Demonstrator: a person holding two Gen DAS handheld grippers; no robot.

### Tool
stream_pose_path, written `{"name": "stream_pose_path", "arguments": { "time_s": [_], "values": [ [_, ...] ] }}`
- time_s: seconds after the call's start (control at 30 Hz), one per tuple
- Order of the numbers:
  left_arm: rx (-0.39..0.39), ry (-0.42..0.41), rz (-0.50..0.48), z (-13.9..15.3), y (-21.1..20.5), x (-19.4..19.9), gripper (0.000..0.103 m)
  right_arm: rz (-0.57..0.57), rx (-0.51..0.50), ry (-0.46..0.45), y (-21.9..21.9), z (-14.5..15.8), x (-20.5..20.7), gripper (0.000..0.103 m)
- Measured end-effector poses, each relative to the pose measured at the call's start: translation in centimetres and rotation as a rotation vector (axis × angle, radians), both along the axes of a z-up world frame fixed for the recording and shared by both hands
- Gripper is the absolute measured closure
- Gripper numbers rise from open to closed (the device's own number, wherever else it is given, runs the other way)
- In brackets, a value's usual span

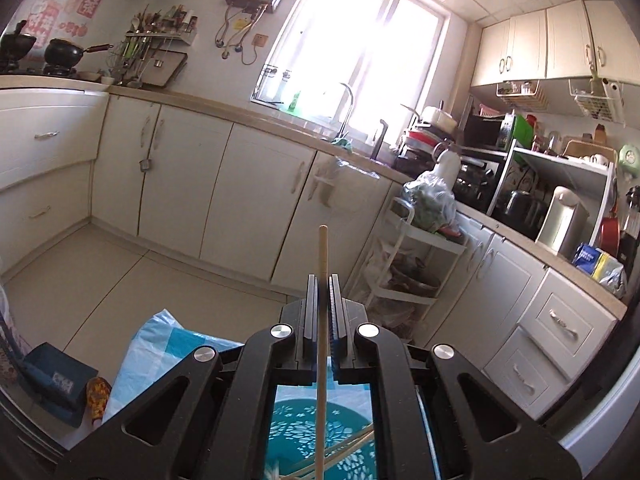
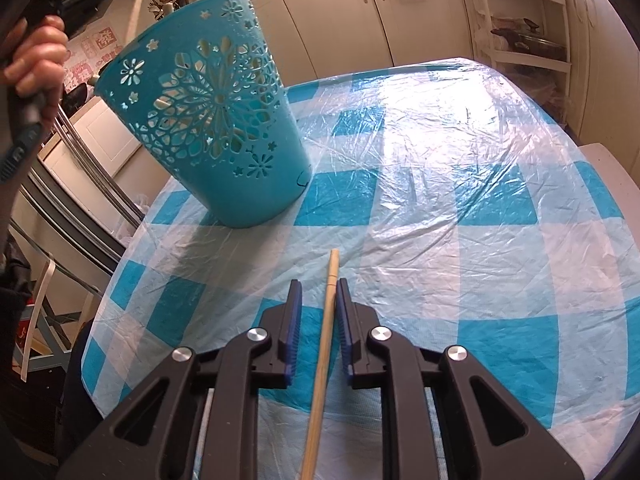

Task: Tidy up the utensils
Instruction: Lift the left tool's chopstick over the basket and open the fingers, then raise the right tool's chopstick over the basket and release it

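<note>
Checked plastic covers the table (image 2: 440, 200); a chopstick (image 2: 324, 340) lies lengthwise between the right gripper (image 2: 318, 292)'s narrow, untouching jaws, basket (image 2: 208, 120) ahead-left.

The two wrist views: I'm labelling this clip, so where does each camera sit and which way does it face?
Left wrist: on the left claw, facing level across the kitchen toward the window; its fingers pinch a chopstick above the teal basket.
Right wrist: on the right claw, tilted down at the checked tablecloth; another chopstick lies between its parted fingers; a hand shows.
Shared: the basket and tablecloth.
</note>
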State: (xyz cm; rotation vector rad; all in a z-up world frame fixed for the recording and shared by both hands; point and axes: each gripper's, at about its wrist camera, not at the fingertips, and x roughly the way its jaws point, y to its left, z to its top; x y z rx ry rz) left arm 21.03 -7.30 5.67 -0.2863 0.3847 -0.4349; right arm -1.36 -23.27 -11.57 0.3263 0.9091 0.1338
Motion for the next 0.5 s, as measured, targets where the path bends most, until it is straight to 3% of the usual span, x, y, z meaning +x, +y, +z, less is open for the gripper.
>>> {"name": "stream_pose_path", "arguments": {
  "time_s": [0.33, 0.4, 0.5],
  "values": [
    [0.176, 0.052, -0.022, -4.2, -1.1, -1.6, 0.098, 0.003, -0.008, -0.001, -0.1, 0.0, 0.0, 0.085],
    [0.205, 0.071, -0.030, -4.8, -0.9, -2.3, 0.095, 0.003, -0.012, -0.001, 0.0, 0.0, 0.0, 0.085],
    [0.221, 0.082, -0.014, -5.2, 0.4, -3.7, 0.078, 0.006, -0.029, -0.002, 0.3, 0.1, -0.1, 0.085]
  ]
}}
